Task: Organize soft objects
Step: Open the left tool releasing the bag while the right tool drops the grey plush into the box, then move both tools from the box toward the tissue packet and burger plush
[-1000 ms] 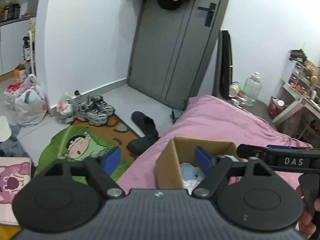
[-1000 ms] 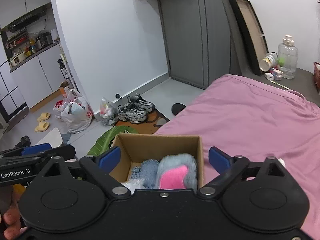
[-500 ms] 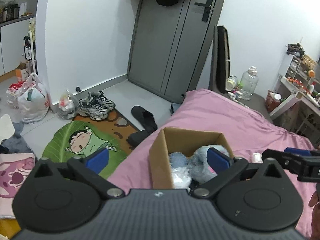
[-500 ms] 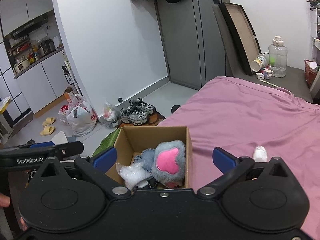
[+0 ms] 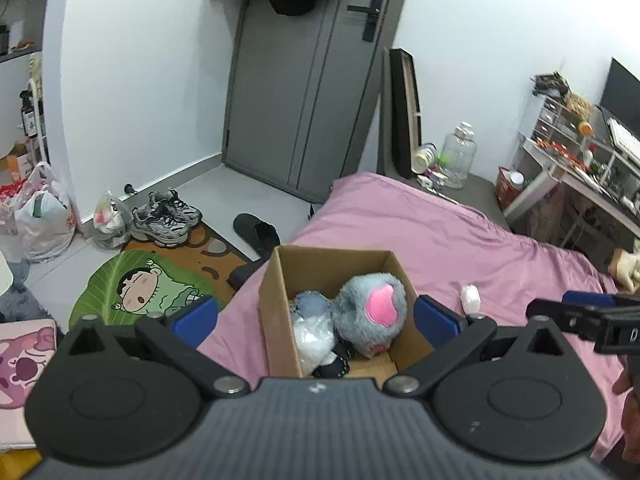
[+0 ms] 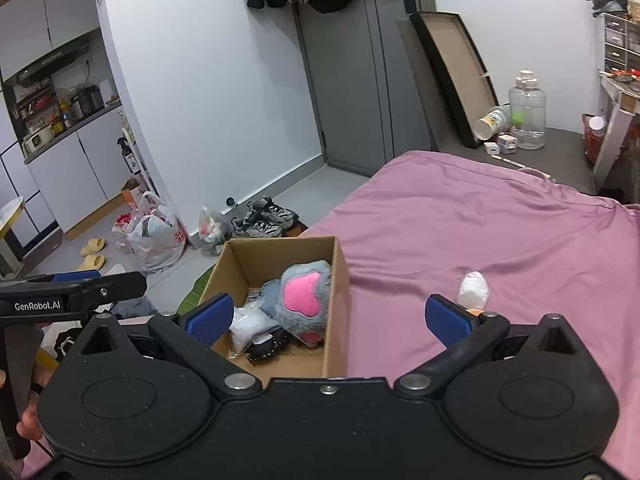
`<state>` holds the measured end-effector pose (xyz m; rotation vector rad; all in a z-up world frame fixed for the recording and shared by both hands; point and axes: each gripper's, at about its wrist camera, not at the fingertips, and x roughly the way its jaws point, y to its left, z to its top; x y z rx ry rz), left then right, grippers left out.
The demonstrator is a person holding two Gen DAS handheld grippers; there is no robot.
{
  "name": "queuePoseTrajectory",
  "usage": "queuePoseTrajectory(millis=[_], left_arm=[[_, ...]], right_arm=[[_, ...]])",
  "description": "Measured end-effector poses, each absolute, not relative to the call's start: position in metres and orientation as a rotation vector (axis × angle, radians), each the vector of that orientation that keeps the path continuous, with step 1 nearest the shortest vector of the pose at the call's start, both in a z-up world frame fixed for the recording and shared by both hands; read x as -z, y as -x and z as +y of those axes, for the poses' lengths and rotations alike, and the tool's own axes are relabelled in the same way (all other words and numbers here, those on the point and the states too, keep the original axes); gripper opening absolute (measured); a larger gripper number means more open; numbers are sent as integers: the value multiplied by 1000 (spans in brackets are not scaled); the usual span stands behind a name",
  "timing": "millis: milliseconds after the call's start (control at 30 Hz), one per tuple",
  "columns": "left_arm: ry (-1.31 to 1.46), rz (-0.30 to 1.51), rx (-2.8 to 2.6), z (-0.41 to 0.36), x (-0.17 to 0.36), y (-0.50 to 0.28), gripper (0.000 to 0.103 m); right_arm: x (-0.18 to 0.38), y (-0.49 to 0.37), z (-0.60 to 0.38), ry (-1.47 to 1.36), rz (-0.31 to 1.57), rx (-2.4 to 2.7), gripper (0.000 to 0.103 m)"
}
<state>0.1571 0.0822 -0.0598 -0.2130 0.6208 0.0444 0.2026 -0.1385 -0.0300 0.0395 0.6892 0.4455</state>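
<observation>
An open cardboard box (image 5: pixel 276 292) (image 6: pixel 340 276) stands on the pink bed. Inside lie a grey plush paw with a pink pad (image 5: pixel 374 310) (image 6: pixel 306 298), a blue-grey plush (image 5: pixel 310 302), a white bag (image 5: pixel 312 338) (image 6: pixel 250 322) and a black strap (image 6: pixel 266 344). A small white soft object (image 5: pixel 470 298) (image 6: pixel 474 290) lies on the bed right of the box. My left gripper (image 5: pixel 316 318) is open and empty above the box. My right gripper (image 6: pixel 328 316) is open and empty over the box's right wall.
The pink bed (image 5: pixel 460 240) (image 6: pixel 500 224) fills the right side. Left on the floor are a cartoon mat (image 5: pixel 144 288), sneakers (image 5: pixel 166 218), a black slipper (image 5: pixel 256 230) and plastic bags (image 6: pixel 154 236). A beige plush (image 5: pixel 624 266) lies at the bed's right edge. A grey door (image 5: pixel 304 80) is behind.
Both grippers have pulled back and up from the box. More of the box, its contents and the white object on the bed have come into view.
</observation>
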Motion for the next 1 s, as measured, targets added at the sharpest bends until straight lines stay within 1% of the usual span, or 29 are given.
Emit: queuePoseTrajectory(millis=[533, 1000], left_arm=[[121, 637, 7, 42, 49, -140, 103], [63, 687, 38, 14, 51, -136, 103]], right_arm=[[21, -178, -178, -70, 688, -428, 103], [27, -164, -212, -89, 753, -393, 103]])
